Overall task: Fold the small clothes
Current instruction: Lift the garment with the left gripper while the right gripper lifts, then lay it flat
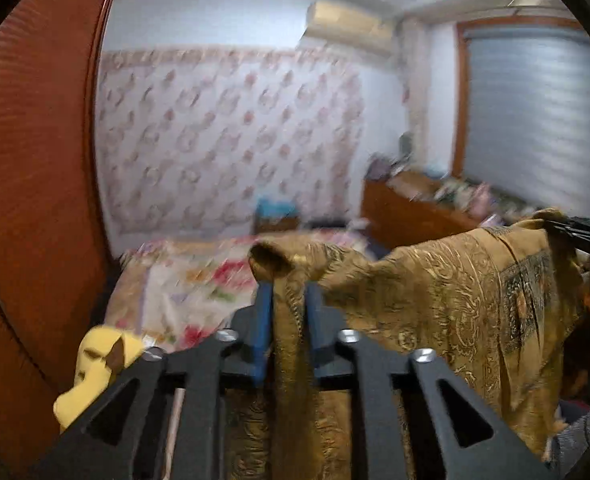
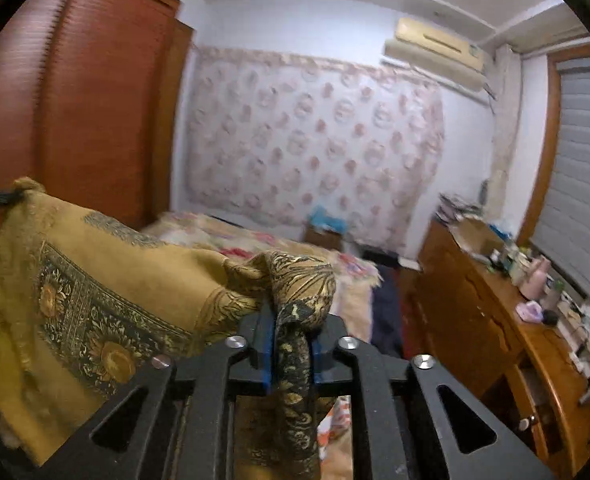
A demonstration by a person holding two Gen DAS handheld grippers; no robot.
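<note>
Mustard-gold cloth point(image 1: 455, 288), printed w/ paisley swirls & a dark sunflower border band point(image 2: 95, 332), is held up in the air, stretched betw. two gathered corners. One corner is bunched & pinched in left gripper point(image 1: 289, 304), the other in right gripper point(image 2: 291, 332). Top edge sags slightly betw. them; rest hangs down loose in soft folds, above a floral-covered bed. Edges look a bit frayed.

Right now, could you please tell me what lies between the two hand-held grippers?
The mustard patterned cloth spans the stretch, held aloft between the left hand-held gripper and the right hand-held gripper; both wrist views show it.
</note>
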